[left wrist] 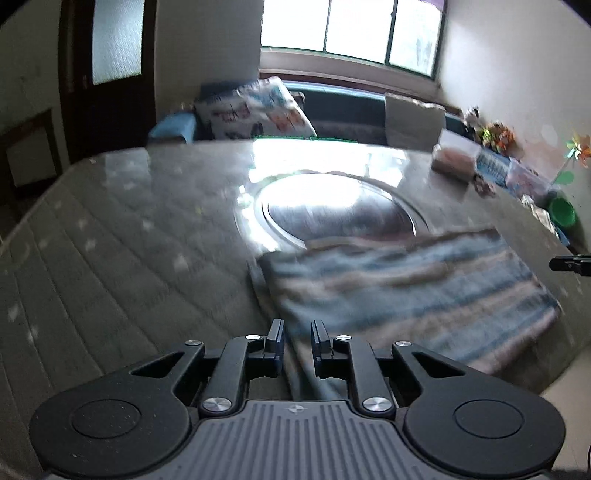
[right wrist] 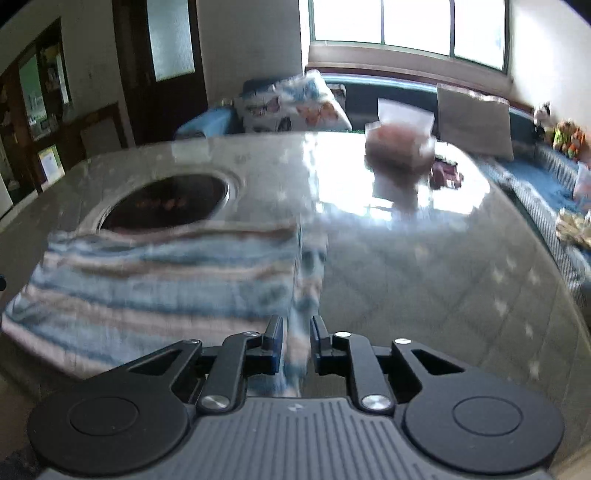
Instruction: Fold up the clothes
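Both hand-held grippers low over table (left wrist: 110, 240), fingers slightly parted, straddling striped garment (left wrist: 406, 280) edges.

Setting: home living or dining room. Evidence: glossy stone-pattern desk (left wrist: 110, 236) with round inset at centre (left wrist: 340, 210); sofa (right wrist: 373, 99) along far side, 12 o'clock, bearing a butterfly-print cushion (right wrist: 295, 107) and a plain cushion (right wrist: 472, 120); wide window (left wrist: 351, 26) above; dark wooden door with frosted pane (right wrist: 162, 55) at 10 o'clock; toys (left wrist: 495, 134) and pinwheel (left wrist: 580, 149) at 2 o'clock.
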`<state>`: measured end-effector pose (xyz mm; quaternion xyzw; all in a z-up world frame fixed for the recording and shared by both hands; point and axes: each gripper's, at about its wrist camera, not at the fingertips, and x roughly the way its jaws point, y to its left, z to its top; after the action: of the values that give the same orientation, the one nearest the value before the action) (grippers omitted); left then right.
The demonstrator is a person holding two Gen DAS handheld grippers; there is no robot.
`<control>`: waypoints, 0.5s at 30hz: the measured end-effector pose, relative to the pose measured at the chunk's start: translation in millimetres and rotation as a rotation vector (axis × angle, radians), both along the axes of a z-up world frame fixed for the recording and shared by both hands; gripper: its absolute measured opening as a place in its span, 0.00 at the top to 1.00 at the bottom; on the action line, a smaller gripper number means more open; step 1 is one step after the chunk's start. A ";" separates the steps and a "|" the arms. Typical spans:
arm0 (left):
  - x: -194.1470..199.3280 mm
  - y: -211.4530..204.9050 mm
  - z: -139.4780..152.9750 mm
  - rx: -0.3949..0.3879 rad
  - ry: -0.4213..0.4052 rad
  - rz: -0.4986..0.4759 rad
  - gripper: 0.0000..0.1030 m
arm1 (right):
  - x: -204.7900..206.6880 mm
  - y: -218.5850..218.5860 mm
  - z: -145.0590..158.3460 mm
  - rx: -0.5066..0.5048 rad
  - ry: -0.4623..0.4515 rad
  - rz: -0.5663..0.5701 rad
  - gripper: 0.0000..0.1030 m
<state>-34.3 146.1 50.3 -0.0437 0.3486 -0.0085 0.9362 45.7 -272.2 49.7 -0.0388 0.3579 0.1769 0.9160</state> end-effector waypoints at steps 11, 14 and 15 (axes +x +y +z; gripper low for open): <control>70.4 -6.4 -14.6 0.015 0.005 -0.032 0.84 | 81.9 53.8 -24.5 0.024 -0.007 0.064 0.85; 80.3 -3.5 -22.2 0.015 0.020 -0.028 0.84 | 100.6 57.3 -36.0 0.015 0.007 0.036 0.85; 83.6 -2.6 -24.7 0.015 0.025 -0.026 0.84 | 106.4 57.5 -39.9 0.012 0.012 0.024 0.85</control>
<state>49.2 143.5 25.6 -0.0323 0.3609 -0.0177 0.9319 152.1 -214.7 9.8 -0.0364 0.3617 0.1901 0.9120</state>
